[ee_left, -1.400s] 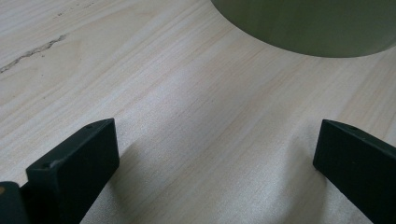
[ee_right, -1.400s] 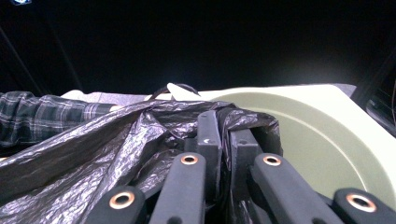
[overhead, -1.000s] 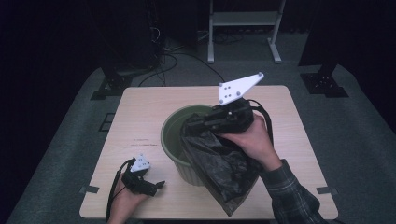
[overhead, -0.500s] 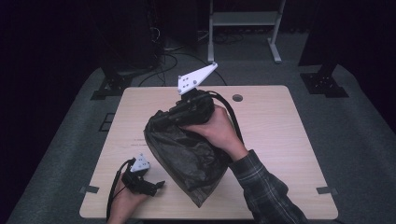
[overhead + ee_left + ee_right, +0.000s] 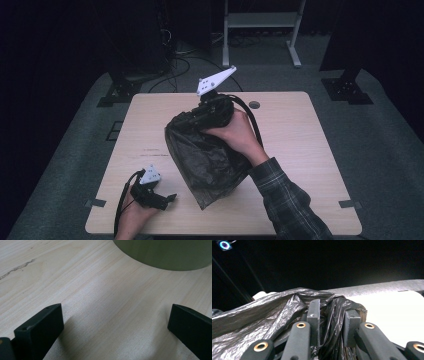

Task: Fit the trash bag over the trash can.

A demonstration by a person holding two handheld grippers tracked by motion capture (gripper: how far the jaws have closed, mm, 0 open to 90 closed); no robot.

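1. The pale wood-grain rectangular table (image 5: pixel 310 150) stands on grey carpet, with a small round dark grommet hole (image 5: pixel 254 105) near its far edge.
2. A crumpled black plastic bin bag (image 5: pixel 210 160) is draped over the middle of the table, covering most of what stands there; in the right gripper view its glossy folds (image 5: pixel 262 315) bunch up in front of the camera.
3. A round olive-green bin wall (image 5: pixel 165 252) shows at the top of the left gripper view, standing on the tabletop just beyond the jaws.
4. The right hand (image 5: pixel 235 132) holds the right gripper (image 5: pixel 212 110) at the bag's far upper edge, its grey three-cornered plate (image 5: pixel 215 80) tilted upward. Its jaws are pinched on a fold of the bag's rim, plastic squeezed between them.
5. The left hand (image 5: pixel 132 212) rests at the table's near left edge with the left gripper (image 5: pixel 155 197), well apart from the bag. Its jaws stand wide, with bare wood between them and nothing held.
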